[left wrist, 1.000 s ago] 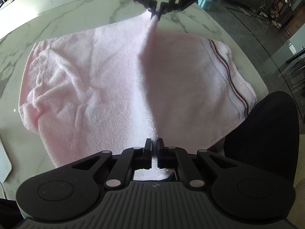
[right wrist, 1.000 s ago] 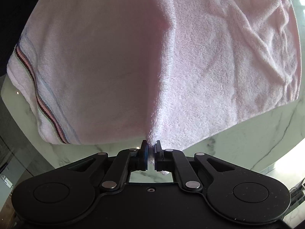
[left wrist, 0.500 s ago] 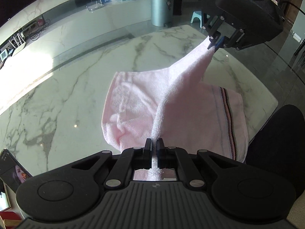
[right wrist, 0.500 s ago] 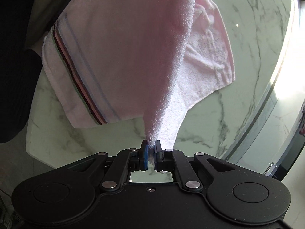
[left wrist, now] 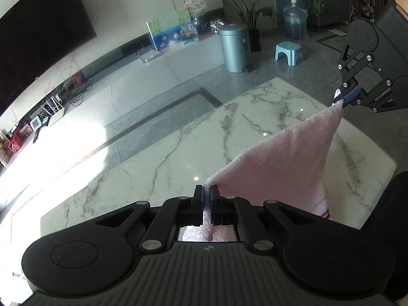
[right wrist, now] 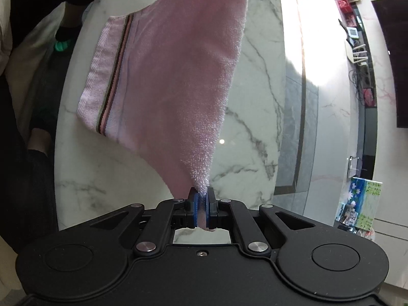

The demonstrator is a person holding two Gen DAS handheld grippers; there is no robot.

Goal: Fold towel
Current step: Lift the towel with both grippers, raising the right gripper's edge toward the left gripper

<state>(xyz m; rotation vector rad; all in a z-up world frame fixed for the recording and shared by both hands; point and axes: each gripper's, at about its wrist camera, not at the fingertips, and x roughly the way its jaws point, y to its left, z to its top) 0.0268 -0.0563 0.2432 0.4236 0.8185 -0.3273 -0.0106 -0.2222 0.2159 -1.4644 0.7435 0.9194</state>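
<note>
item: pink towel (left wrist: 280, 168), terry cloth, with a band of dark, pink and pale stripes near one short end (right wrist: 112, 76). position: held in the air above the tabletop (left wrist: 178, 153), stretched between two grippers; the striped end hangs lowest, and whether it touches the tabletop cannot be told.

left gripper (left wrist: 206, 191): jaws narrow, pinched on one spot of the towel's upper edge; a little cloth shows through behind the fingers.

right gripper (right wrist: 201, 196): jaws narrow, blue pads clamped on another spot of the same edge. seen also in the left wrist view (left wrist: 341, 99), at the upper right, with the towel edge running taut from it down to the left gripper.

tabletop: white marble with grey veins, glossy.

surroundings, left wrist view: dark television screen (left wrist: 43, 38) on the wall; long low white cabinet (left wrist: 158, 68) beneath it; grey pedal bin (left wrist: 234, 48); small blue stool (left wrist: 288, 52); potted plant (left wrist: 252, 17); large water bottle (left wrist: 295, 23).

person: dark clothing (right wrist: 25, 165) at the left edge of the right wrist view.
</note>
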